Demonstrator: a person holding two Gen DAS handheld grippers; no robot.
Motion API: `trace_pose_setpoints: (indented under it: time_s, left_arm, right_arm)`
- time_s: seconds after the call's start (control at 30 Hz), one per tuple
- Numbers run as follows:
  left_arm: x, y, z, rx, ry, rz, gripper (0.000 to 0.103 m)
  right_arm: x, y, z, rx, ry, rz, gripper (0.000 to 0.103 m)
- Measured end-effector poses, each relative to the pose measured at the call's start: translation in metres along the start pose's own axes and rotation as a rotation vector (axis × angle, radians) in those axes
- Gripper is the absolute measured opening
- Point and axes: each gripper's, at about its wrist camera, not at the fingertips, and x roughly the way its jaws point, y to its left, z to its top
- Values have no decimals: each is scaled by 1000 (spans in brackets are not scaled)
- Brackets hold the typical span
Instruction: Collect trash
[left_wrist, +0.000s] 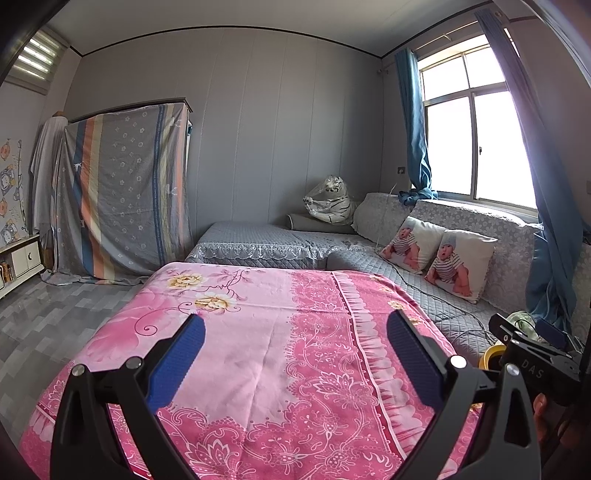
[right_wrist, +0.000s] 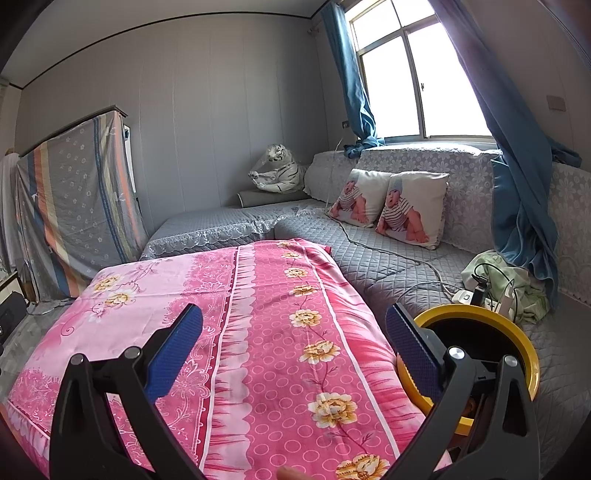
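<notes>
A yellow-rimmed bin (right_wrist: 517, 343) with a dark inside stands at the right edge of the pink-covered table (right_wrist: 258, 332), just behind my right gripper's right finger. A slice of its yellow rim (left_wrist: 491, 356) shows in the left wrist view. My left gripper (left_wrist: 295, 350) is open and empty above the pink floral cloth (left_wrist: 258, 350). My right gripper (right_wrist: 293, 345) is open and empty over the cloth's right half; it also shows in the left wrist view (left_wrist: 524, 336) at the far right. No loose trash shows on the cloth.
A grey quilted sofa (right_wrist: 388, 266) wraps behind and right of the table, with two baby-print pillows (right_wrist: 388, 206), a cable, a power strip (right_wrist: 476, 297) and a green cloth (right_wrist: 517, 291). A plush tiger (right_wrist: 277, 170) sits in the corner. A sheet-draped wardrobe (left_wrist: 125, 192) stands at the left.
</notes>
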Motion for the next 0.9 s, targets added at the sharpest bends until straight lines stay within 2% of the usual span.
trace_pose_setpoints:
  time_s: [0.9]
  left_arm:
    - [6,0,-4,-8,21,-13,95]
  right_arm:
    - [5,-3,-3,13,18,-3,95]
